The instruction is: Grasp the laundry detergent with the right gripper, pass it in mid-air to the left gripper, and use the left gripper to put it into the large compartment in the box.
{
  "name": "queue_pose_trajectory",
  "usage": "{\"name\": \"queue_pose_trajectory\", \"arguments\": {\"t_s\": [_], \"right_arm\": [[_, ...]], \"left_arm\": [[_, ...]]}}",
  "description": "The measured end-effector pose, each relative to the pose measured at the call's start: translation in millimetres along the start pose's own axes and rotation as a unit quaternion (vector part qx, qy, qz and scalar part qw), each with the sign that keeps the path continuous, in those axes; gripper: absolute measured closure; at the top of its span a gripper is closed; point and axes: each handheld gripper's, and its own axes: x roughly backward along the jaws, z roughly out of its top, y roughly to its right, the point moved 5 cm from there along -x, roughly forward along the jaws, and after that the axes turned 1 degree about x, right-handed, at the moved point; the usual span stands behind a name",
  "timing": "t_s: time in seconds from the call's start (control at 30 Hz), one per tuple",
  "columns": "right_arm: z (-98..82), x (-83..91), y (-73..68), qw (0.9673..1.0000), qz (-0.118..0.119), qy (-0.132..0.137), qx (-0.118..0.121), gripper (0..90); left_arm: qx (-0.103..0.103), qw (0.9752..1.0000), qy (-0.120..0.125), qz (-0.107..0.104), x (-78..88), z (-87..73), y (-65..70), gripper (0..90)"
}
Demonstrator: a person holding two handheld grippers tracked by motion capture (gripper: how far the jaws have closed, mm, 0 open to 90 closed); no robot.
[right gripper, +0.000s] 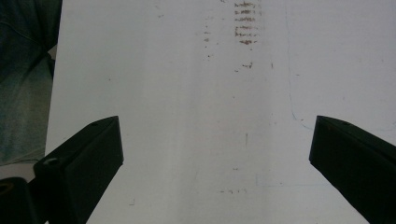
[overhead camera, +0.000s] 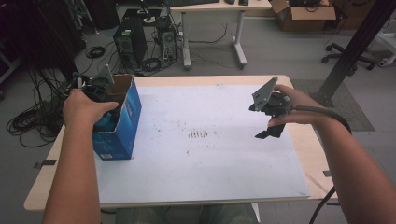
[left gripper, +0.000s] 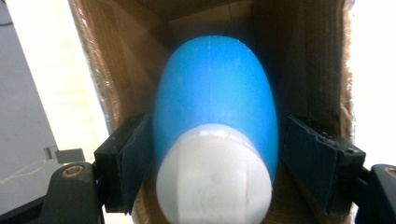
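1. A blue bottle [left gripper: 215, 98] with a white cap [left gripper: 214, 179] lies inside the cardboard box [overhead camera: 122, 126], cap end toward the left gripper view's camera, its rounded body reaching deeper into the box.
2. The box, blue outside and brown inside, stands open-topped at the left edge of the table, on the white board's corner.

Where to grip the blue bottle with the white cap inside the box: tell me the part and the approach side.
Grip the blue bottle across its rounded blue body just behind the white cap, coming straight down through the open top of the box. The left gripper already straddles it there, and the cardboard walls block any sideways approach.
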Motion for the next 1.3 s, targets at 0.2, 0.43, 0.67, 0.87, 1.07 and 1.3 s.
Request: {"name": "queue_pose_trajectory", "arguments": {"t_s": [0.2,0.43,0.67,0.87,1.07,1.3], "right_arm": [[1.5,1.4,0.0,1.0,-0.001,0.0,0.002,2.9],[3.0,3.3,0.2,1.0,-0.002,-0.002,0.003,2.9],[4.6,3.2,0.3,1.0,-0.001,-0.002,0.004,2.9],[5.4,4.1,-0.1,1.0,-0.001,-0.002,0.005,2.9],[5.3,4.1,-0.6,1.0,-0.001,-0.003,0.005,2.9],[4.4,4.6,-1.2,1.0,-0.001,-0.003,0.002,2.9]], "left_arm": [[-0.002,1.0,0.002,0.005,7.7,-1.3,0.9,22.9],[-0.002,0.9999,0.005,0.01,16.7,-3.0,1.4,19.0],[-0.007,0.9999,0.014,0.0,26.2,-3.1,4.5,13.1],[-0.019,0.9994,0.025,-0.017,33.2,-2.9,8.7,9.6],[-0.036,0.998,0.038,-0.036,42.8,-2.2,15.7,5.0],[-0.094,0.9948,0.032,-0.022,47.1,-2.1,28.2,4.8]]}}
